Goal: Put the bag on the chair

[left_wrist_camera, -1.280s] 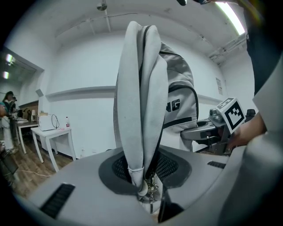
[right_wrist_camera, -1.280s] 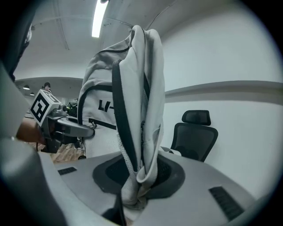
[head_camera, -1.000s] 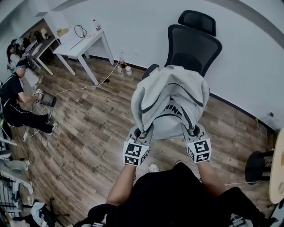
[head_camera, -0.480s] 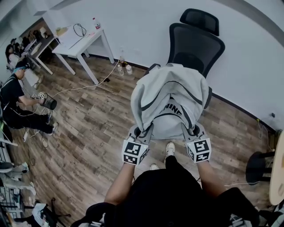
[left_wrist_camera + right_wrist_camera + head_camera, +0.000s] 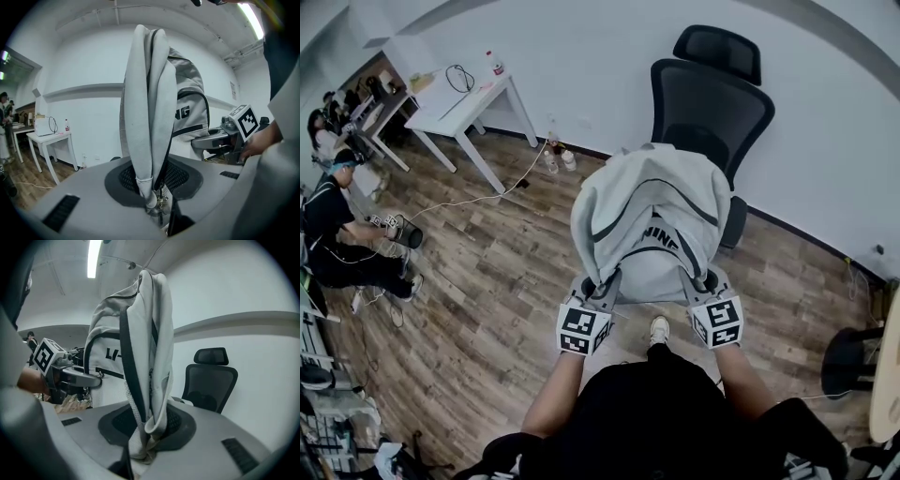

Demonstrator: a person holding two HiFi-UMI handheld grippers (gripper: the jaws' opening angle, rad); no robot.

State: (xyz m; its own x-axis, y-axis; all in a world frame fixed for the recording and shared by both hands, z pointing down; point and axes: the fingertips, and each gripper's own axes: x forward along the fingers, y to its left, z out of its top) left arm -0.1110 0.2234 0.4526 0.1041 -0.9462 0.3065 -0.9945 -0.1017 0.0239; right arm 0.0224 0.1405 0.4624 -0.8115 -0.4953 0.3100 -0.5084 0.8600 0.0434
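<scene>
Against the white wall ahead stands the black office chair (image 5: 712,103), its back and headrest facing the person and its seat hidden behind the load. The grey bag (image 5: 652,216) hangs in the air between the person and the chair, above the wooden floor and not yet resting on anything. It is carried upright with its black-trimmed, lettered face turned to the person. Holding it at both sides probably keeps it spread and level, so it can be lowered squarely onto the seat rather than swinging from one point.

Both forearms reach forward from the body, roughly parallel, with the two claws side by side at about the same height under the bag's lower edge. The left claw (image 5: 602,279) is drawn narrow and pinches a folded grey strap, with a small metal clasp visible at the base of the pinch. The right claw (image 5: 701,277) is likewise narrow, clamped on bunched grey fabric and webbing of the bag.
</scene>
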